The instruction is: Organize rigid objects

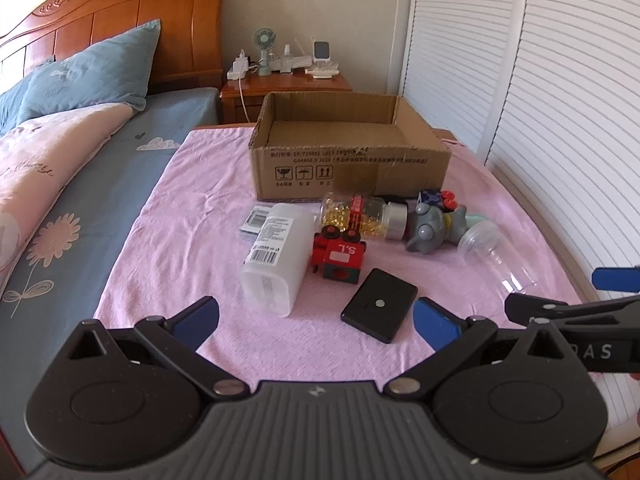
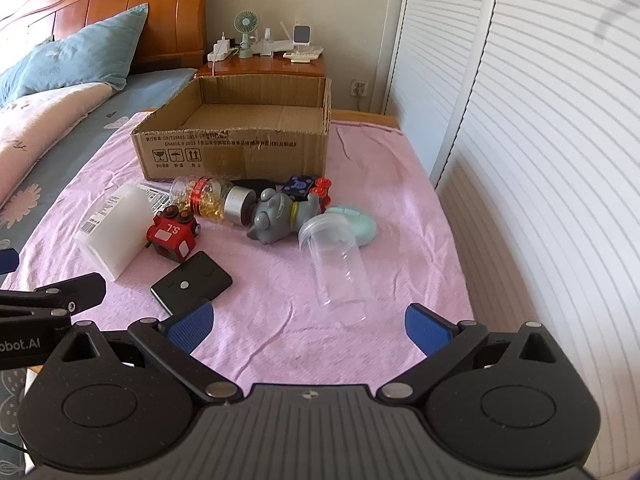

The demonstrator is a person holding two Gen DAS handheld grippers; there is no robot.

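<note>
1. Both tongs hang over the near edge of the pink cloth and neither one holds anything. The left tongs are spread wide, and the right tongs are spread wide too.
2. The cardboard box sits open-topped at the far end of the cloth, long side facing the cameras, and it looks empty inside.
3. The clutter is bunched up just in front of the box.
4. The white bottle lies on its side, long axis running from the box toward the left tongs, bottom end nearest.
5. The pill jar lies flat across the view with its silver cap pointing right, toward the grey toy.
6. The red toy truck is tipped over between the white bottle and the black case, touching the bottle.
7. The clear plastic jar lies on its side, open mouth toward the box, bottom toward the right tongs.
8. A mint green case rests just behind the clear jar's mouth.
</note>
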